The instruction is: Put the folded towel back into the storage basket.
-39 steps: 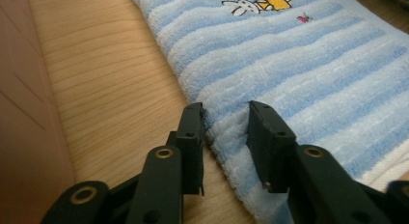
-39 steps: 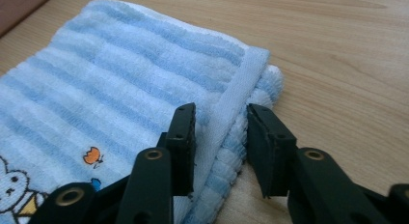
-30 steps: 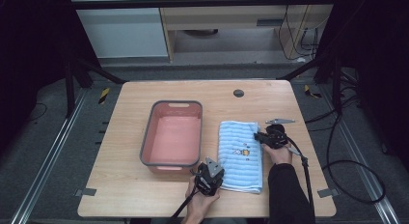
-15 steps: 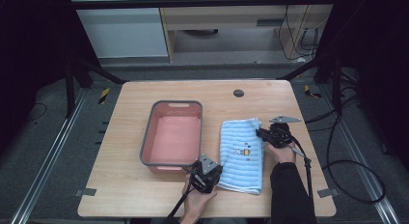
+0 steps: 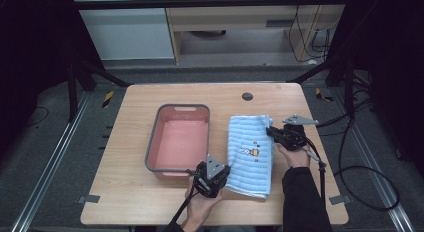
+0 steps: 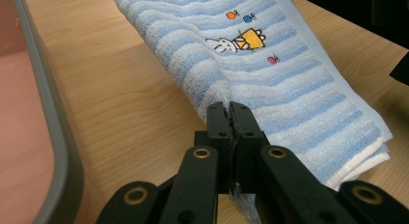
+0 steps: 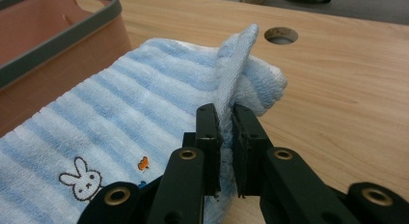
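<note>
A folded blue-and-white striped towel (image 5: 250, 152) with a small rabbit picture lies on the wooden table, right of a pink bin (image 5: 179, 137). My left gripper (image 5: 210, 178) sits at the towel's near left corner and is shut on its edge (image 6: 226, 96). My right gripper (image 5: 281, 135) is at the towel's right edge near the far end, shut on a raised fold of cloth (image 7: 231, 74). The towel (image 7: 120, 113) spreads to the left of those jaws, and the towel (image 6: 270, 55) runs away ahead of the left jaws.
The pink bin with a grey rim (image 6: 53, 137) stands just left of my left gripper. A round hole (image 5: 247, 96) is in the table (image 5: 120, 192) beyond the towel. Cables trail off the right side.
My left gripper has moved a little left and nearer along the towel's near corner. My right gripper has shifted slightly right, lifting the towel's edge.
</note>
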